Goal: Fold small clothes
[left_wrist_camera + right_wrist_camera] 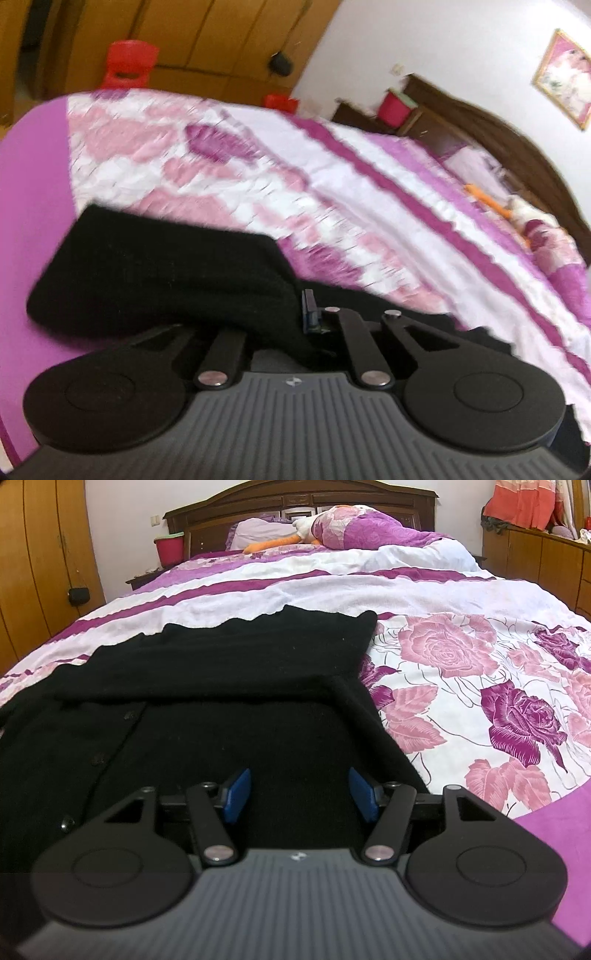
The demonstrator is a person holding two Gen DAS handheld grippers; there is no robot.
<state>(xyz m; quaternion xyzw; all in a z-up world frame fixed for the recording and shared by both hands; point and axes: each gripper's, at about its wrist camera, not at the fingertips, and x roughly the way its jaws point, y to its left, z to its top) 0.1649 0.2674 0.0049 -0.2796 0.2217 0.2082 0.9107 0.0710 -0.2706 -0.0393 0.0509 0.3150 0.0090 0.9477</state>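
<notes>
Bed (424,587) with a rose-patterned pink, purple and white cover, dark wooden headboard (295,498) at the far end. A black knitted cardigan (229,686) lies flat on the near part of the cover, buttons visible along its left front, one section folded across its upper part. A red bucket (170,548) stands beside the headboard. Right gripper (301,794) sits low over the cardigan, blue pads (236,794) apart, nothing between them. Left gripper (295,314) is clamped on a fold of the cardigan, the fabric draped over its left finger; this view is motion-blurred.
</notes>
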